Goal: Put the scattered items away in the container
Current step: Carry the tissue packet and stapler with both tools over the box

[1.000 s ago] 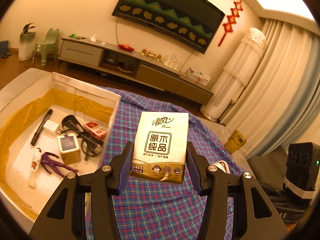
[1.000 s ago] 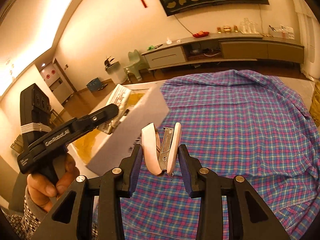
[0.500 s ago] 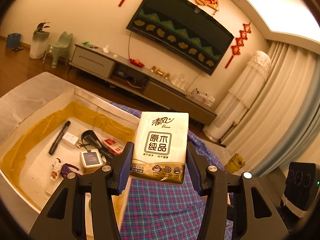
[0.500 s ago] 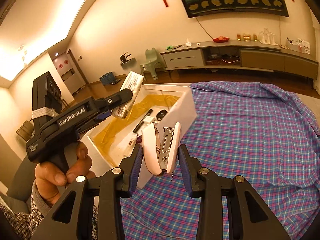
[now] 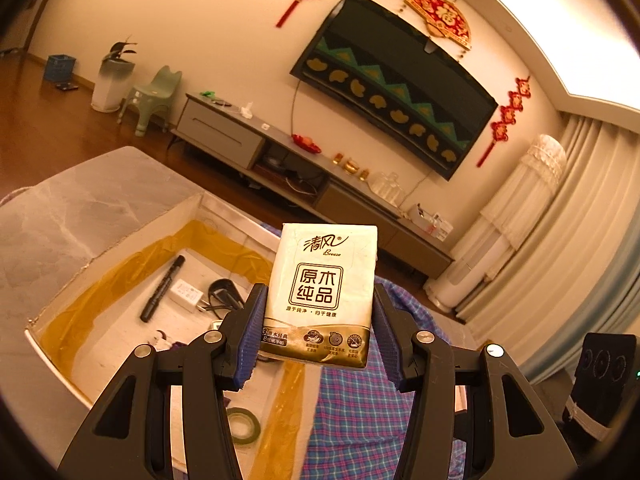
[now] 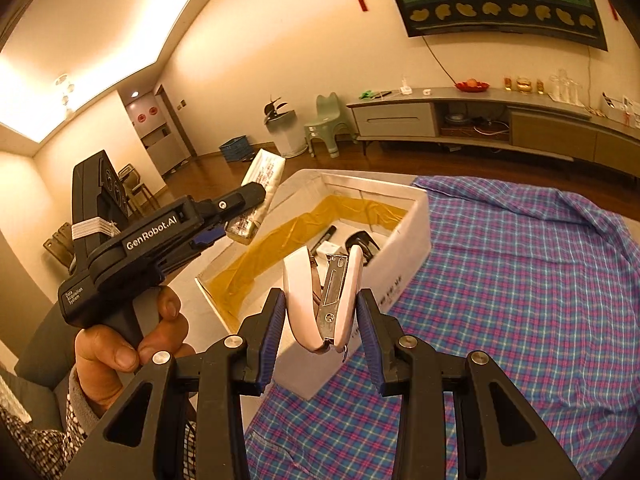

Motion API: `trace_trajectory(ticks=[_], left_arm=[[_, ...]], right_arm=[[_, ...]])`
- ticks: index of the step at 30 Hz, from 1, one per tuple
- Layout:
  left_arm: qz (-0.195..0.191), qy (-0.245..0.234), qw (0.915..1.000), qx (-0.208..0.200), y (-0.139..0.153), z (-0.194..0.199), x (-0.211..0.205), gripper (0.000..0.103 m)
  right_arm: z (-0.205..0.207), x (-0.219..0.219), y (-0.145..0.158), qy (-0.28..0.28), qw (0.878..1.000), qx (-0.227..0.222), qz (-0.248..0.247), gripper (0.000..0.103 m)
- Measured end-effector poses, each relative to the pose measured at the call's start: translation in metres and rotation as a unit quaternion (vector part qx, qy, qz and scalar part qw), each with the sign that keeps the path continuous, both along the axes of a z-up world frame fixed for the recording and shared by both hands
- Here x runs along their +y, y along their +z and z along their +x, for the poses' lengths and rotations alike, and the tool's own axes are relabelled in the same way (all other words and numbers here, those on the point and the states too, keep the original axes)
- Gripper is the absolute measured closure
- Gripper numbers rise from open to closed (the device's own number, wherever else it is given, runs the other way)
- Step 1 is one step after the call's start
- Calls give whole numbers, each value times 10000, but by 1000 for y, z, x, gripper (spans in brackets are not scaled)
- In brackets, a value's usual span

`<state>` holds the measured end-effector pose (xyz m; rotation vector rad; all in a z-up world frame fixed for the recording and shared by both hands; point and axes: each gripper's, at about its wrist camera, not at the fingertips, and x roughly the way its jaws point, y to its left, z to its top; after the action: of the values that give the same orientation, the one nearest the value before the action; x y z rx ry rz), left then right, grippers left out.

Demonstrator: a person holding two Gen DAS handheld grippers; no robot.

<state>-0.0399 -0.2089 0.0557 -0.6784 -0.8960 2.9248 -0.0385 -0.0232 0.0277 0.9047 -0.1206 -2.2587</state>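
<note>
My left gripper is shut on a cream and gold tissue pack, held upright above the near right corner of the white box. From the right wrist view the same left gripper carries the tissue pack over the box's left wall. My right gripper is shut on a pink and white stapler, in the air at the near side of the box. Inside lie a black marker, a white plug and a tape roll.
A blue plaid cloth covers the table to the right of the box. A hand grips the left tool's handle. Grey marble table lies left of the box. A TV cabinet stands far behind.
Both grippers have moved toward the box with their loads. The tissue pack now hangs over the box instead of over the cloth, and the stapler has come up to the box's near wall.
</note>
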Motion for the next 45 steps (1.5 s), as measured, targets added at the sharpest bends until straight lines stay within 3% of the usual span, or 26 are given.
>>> trace_trajectory(ticks=[29, 40, 45], left_arm=[[701, 1036, 9913, -417, -34, 7, -64, 50], [1030, 941, 9881, -648, -50, -1, -69, 50], [985, 737, 9874, -995, -60, -11, -55, 50]], right_arm=[[-65, -71, -5, 619, 9974, -102, 347, 65], [-102, -102, -18, 823, 9944, -548, 364, 65], [-131, -112, -24, 734, 9933, -812, 367, 65]])
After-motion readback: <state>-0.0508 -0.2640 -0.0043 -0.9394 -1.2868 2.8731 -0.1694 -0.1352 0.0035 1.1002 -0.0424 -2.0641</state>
